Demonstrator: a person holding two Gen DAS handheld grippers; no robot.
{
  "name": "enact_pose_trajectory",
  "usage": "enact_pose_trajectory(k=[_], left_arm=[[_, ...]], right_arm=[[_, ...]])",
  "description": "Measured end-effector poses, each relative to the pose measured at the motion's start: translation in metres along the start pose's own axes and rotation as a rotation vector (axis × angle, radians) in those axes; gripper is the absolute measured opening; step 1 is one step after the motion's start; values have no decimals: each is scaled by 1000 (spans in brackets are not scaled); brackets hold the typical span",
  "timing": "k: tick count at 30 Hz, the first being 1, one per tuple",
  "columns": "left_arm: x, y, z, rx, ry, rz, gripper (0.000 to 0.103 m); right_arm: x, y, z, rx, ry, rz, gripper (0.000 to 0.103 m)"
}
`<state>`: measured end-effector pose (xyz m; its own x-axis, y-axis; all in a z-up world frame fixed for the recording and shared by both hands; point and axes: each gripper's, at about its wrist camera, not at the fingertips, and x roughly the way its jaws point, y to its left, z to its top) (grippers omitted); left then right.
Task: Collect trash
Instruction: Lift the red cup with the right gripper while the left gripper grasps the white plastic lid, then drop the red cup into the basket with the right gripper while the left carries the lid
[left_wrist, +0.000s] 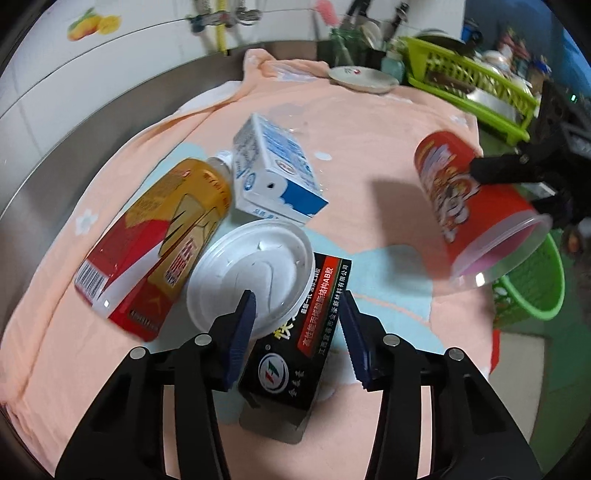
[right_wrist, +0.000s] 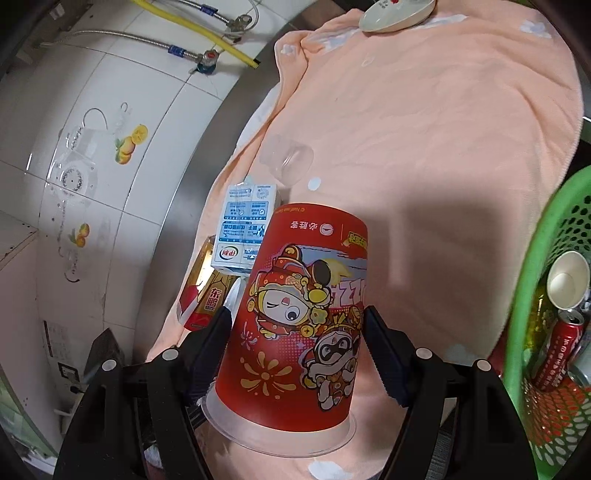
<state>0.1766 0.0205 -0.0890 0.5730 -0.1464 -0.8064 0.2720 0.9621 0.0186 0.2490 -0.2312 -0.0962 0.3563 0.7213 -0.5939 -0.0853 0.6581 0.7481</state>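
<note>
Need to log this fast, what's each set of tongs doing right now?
Left tongs: open, straddling the black box, pads not pressing it.
Right tongs: shut on the red cup.

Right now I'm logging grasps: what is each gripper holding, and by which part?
Right gripper: the red cartoon-printed plastic cup, clamped across its side wall. Left gripper: nothing; its jaws straddle the black cardboard box.
</note>
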Motion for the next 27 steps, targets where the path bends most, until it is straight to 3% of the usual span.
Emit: enact_pose_trajectory(k=[2,7,13,24,27], left_arm=[[5,-2,2,23,12,4,42],[9,-1,6,50,23,16,21],[3,-5,5,66,1,32,6],[-29,-8,6,25,-64,-8,5],[-42,-10,9,13,-84,-41,4]], right_arm=[[-7,-2,-2,0,-10,-3,70],[-24,-8,-5,8,-35,-8,70],[-41,-17,-12,16,-58,-16,69],[-77,-43,-21,34,-113,-33,69],[-97,-55,-25,34,-143,-79,69]])
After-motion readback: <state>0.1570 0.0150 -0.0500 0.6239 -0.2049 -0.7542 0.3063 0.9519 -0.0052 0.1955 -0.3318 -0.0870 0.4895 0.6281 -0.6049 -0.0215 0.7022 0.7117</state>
